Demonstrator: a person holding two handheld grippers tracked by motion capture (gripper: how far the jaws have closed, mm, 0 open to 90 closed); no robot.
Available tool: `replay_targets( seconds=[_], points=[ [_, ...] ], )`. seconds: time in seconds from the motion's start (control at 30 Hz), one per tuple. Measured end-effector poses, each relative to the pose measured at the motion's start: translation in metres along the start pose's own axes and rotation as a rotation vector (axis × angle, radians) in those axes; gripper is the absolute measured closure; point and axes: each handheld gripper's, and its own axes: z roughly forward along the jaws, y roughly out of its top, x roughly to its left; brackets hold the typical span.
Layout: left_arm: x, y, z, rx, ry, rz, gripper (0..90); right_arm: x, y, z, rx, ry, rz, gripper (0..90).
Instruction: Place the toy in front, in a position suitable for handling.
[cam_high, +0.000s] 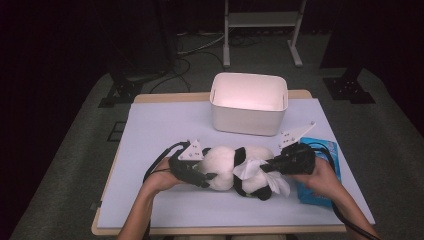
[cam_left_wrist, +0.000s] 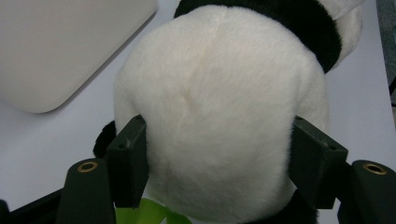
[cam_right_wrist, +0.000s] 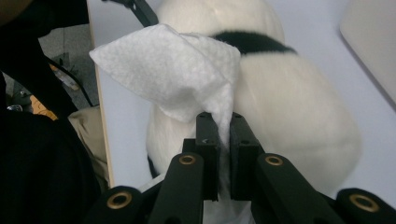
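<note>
I see the plush panda (cam_high: 240, 170) lying on its side mid-table, white body with black bands. My left gripper (cam_left_wrist: 219, 163) has its jaws pressed into the panda's white rump, part-open around it. My right gripper (cam_right_wrist: 224, 135) is pinched shut on a white tissue (cam_right_wrist: 173, 70) draped against the panda. A white bin (cam_high: 248, 117) stands behind

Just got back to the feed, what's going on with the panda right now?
A person is working on a plush panda lying on its side on the table in front of the white bin. The left claw is clamped around the panda's white body, steadying it. The right claw is shut on a white tissue and holds it against the panda, apparently to wipe it. A blue packet lies by the right hand.
</note>
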Motion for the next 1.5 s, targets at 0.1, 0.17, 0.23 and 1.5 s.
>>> replay_targets(
  seconds=[0.1,0.17,0.23,1.5],
  points=[
    [-0.002,0.002,0.0,-0.002,0.001,0.005,29.9,0.003,0.009,0.004,-0.005,0.006,-0.012,83.9],
    [-0.004,0.003,-0.001,-0.006,-0.002,0.009,29.4,0.004,0.015,0.007,-0.01,0.012,-0.02,83.6],
    [-0.004,0.003,-0.001,-0.003,-0.007,0.012,28.7,0.004,0.018,0.01,-0.002,0.015,-0.025,83.4],
    [-0.002,-0.004,0.0,-0.058,-0.136,-0.13,18.7,0.006,0.006,0.006,0.009,0.031,-0.027,83.0]
  ],
)
